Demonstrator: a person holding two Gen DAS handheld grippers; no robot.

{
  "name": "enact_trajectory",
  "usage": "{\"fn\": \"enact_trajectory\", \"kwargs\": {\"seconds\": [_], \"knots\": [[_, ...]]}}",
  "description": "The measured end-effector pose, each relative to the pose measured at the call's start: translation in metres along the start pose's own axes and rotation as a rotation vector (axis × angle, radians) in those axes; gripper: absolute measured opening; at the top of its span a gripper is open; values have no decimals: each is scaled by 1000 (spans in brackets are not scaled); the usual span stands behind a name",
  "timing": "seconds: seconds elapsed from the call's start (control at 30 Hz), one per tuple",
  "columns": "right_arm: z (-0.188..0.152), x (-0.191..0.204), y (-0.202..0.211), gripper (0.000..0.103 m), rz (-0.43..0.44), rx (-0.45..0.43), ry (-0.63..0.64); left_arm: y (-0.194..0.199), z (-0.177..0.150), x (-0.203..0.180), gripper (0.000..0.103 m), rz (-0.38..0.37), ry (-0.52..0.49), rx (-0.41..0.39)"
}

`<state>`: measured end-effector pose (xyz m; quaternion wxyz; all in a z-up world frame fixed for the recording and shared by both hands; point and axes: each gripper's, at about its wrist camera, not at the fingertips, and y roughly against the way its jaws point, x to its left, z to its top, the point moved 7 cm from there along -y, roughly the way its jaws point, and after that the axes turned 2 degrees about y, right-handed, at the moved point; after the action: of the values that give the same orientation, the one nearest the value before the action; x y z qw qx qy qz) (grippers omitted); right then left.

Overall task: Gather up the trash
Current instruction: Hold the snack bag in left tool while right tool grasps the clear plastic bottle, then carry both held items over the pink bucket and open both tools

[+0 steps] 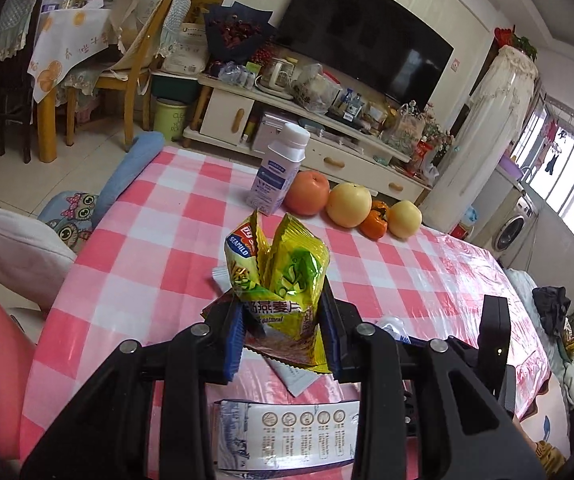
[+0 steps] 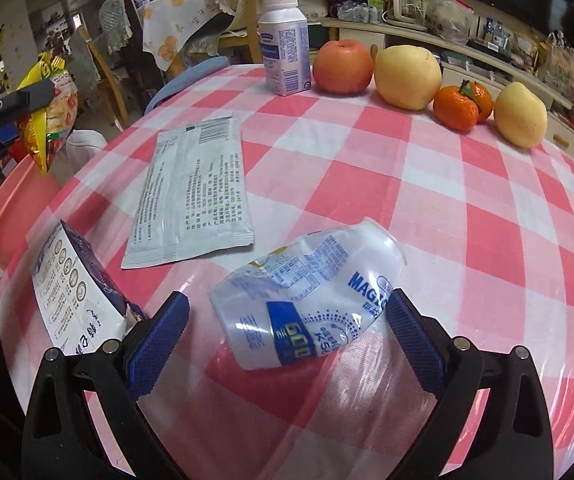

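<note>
My left gripper (image 1: 283,328) is shut on a bunch of yellow snack wrappers (image 1: 279,276), held up above the pink checked tablecloth (image 1: 159,240). In the right wrist view the same wrappers (image 2: 53,116) hang in the left gripper (image 2: 27,108) by the table's left edge, over a pink bin (image 2: 7,208). My right gripper (image 2: 287,340) is open, low over the table. A crushed clear plastic bottle (image 2: 307,300) lies between its blue fingers (image 2: 159,340), and the left pad is well apart from it. A flat white packet (image 2: 195,192) and a blue-and-white pouch (image 2: 75,292) lie on the cloth.
Along the far edge stand an upright white milk bottle (image 2: 285,40), an apple (image 2: 343,66), two pears (image 2: 407,76), and tangerines (image 2: 457,108). Beyond the table are a TV stand (image 1: 327,136), chairs (image 1: 139,64) and cushions (image 1: 19,248).
</note>
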<state>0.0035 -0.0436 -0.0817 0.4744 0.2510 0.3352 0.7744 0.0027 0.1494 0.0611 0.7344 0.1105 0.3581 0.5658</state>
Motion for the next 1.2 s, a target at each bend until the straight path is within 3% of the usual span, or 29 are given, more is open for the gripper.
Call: {"fn": "enact_trajectory", "kwargs": {"seconds": [0.17,0.33,0.43,0.53,0.57,0.6,0.63,0.8,1.0,1.07,1.13,1.2], "knots": [[3,-15,1,96,-2,-15,-66,-2,-3,11,34,-15,30,2],[4,-21,7,62,-15,-35,-85,0,-5,24,34,-7,55,10],[4,-22,8,49,-19,-39,-90,3,-6,32,34,22,49,7],[2,-20,8,52,-31,-32,-76,6,-7,37,34,33,51,8],[2,-20,8,59,-42,-29,-76,7,-6,38,35,37,53,8],[2,-21,8,77,-61,-31,-88,8,-6,40,35,40,55,8],[2,-22,9,83,-67,-40,-100,8,-6,40,35,43,56,8],[10,-32,9,83,-62,-42,-190,11,-6,43,35,54,55,5],[18,-41,-3,87,-183,1,-171,12,-9,44,35,79,40,10],[17,-44,-7,81,-199,10,-169,14,-8,44,35,79,38,6],[17,-44,-7,64,-227,13,-153,16,-7,45,35,82,37,2],[16,-43,-4,64,-228,10,-146,17,-6,47,35,83,40,-2]]}}
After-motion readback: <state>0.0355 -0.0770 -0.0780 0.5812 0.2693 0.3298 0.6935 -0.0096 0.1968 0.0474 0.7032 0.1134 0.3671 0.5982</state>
